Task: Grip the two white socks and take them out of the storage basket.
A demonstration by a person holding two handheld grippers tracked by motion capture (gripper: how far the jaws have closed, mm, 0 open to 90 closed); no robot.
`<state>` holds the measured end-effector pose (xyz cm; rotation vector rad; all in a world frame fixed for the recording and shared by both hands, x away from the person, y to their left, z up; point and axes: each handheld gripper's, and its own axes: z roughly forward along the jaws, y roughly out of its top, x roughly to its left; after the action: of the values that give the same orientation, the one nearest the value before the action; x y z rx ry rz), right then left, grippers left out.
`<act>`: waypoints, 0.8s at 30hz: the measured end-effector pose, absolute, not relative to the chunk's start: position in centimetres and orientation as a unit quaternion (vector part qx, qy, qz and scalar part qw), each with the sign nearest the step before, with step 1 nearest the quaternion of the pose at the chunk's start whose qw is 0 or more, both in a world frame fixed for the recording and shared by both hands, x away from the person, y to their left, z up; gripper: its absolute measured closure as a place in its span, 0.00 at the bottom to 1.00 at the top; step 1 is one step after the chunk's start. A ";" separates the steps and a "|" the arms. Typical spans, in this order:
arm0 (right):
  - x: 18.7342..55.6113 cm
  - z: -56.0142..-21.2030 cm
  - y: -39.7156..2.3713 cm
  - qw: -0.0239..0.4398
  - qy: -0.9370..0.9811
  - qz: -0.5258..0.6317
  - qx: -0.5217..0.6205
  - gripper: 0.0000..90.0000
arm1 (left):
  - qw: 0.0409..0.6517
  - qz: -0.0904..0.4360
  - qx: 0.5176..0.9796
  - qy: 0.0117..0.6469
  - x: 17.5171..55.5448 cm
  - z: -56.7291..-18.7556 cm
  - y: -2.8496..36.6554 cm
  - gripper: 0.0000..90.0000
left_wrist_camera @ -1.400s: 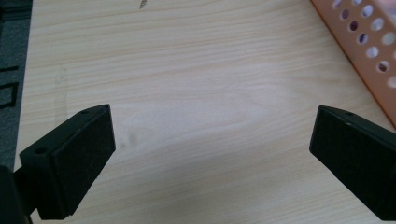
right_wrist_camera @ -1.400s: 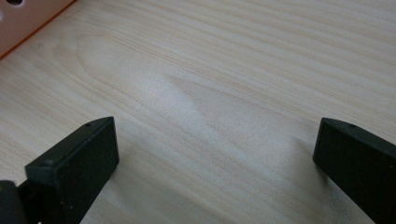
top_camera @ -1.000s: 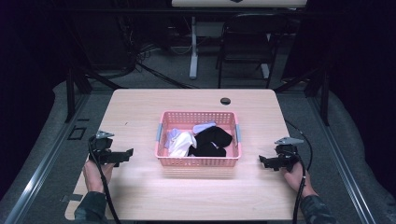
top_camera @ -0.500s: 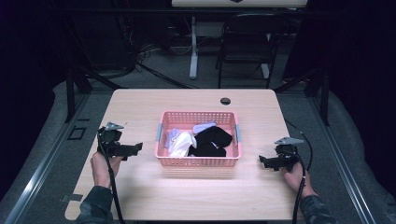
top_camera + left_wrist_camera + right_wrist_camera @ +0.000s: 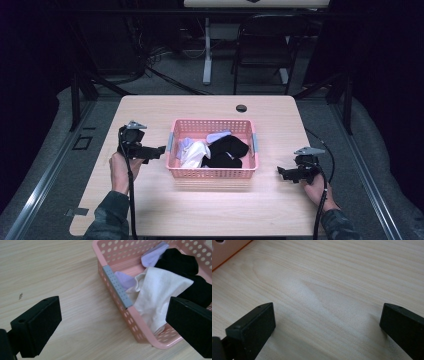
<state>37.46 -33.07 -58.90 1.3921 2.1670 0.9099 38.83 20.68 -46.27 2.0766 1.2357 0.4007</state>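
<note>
Work in hand: taking socks out of the pink basket (image 5: 212,172), which sits mid-frame in the high view on the wooden table (image 5: 150,210).
Progress: judged barely begun; every sock I can see lies inside the basket and none is on the table.
Left gripper (image 5: 159,149): jaws spread wide and empty, at the left of the high view, pointed at the basket's left wall and just beside it.
Right gripper (image 5: 281,171): jaws wide apart and empty, lower right of the high view, over bare table, apart from the basket.
Nearest sock: white sock (image 5: 160,293), centre right of the left gripper view, draped against the basket's near rim.
Left to do: judged nearly everything; reach in, grip, lift out.
Count, baskets: one.
Count, white socks: one visible.
Count, lilac socks (image 5: 155,255): two pieces visible.
Count, black socks (image 5: 182,261): a heap, number unclear.
Count, grippers: two.
</note>
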 end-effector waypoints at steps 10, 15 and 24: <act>37.5 -58.9 -33.1 0.203 0.777 0.326 0.499 0.00 | 0.334 0.137 0.812 0.458 39.9 -45.5 18.0 0.00; 37.5 -58.9 -33.1 0.203 0.777 0.326 0.499 0.00 | 0.329 0.122 0.822 0.449 40.5 -45.3 16.4 0.00; 37.5 -58.9 -33.1 0.203 0.778 0.327 0.498 0.00 | 0.314 0.101 0.839 0.434 41.3 -46.2 13.6 0.00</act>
<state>37.48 -33.09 -58.90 1.3895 2.1704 0.9118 41.31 13.59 -46.17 2.2111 1.1437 0.2656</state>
